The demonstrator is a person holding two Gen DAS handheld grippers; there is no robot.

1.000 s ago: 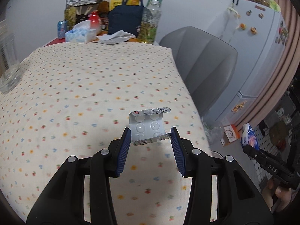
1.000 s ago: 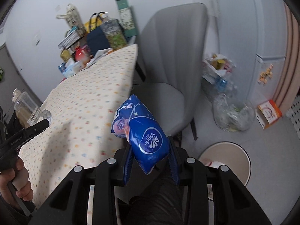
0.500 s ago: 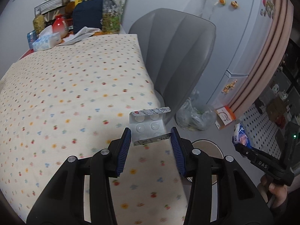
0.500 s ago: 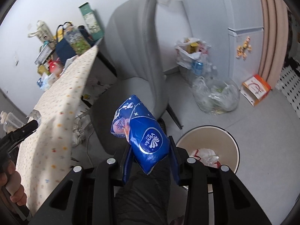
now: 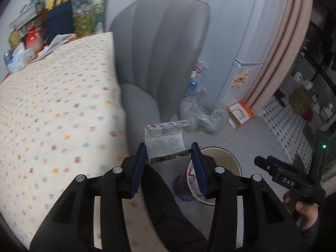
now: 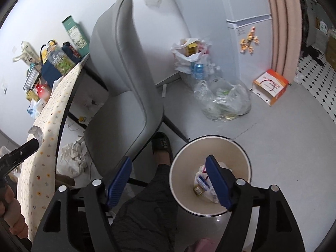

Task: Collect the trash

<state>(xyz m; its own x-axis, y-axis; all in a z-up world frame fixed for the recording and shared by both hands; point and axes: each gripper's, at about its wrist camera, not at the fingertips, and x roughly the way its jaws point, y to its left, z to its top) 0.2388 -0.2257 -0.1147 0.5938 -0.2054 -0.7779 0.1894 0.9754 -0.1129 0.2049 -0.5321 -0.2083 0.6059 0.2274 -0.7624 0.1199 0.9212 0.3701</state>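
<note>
Left gripper (image 5: pixel 168 153) has its jaws clenched on an empty blister pack (image 5: pixel 166 141), gripped at its lower edges, pack standing up w/ clear bubbles facing the camera and a printed strip along the top. It hangs off the edge of the surface (image 5: pixel 56 109) w/ the spotted cloth, in front of the grey chair (image 5: pixel 155 52), just left of and above the round waste bin (image 5: pixel 218 161) on the floor. Right gripper (image 6: pixel 168 168) is over the bin's (image 6: pixel 210 210) left rim; its jaws have just been opening and stand wide, released, nothing between them. Blue tissue packet that was in them a moment ago is gone from the jaws; a blurred blue shape (image 5: pixel 178 187) shows at the bin in the left view, can't tell if it's the packet. Inside the bin: white crumpled trash (image 6: pixel 202 180) and a small brownish bit. Clear plastic bag (image 6: pixel 224 103) of waste and an orange-white box (image 6: pixel 269 87) sit on the floor beyond, near the fridge (image 6: pixel 245 33). Person's dark trouser leg and slipper (image 6: pixel 161 145) show between chair and bin.
</note>
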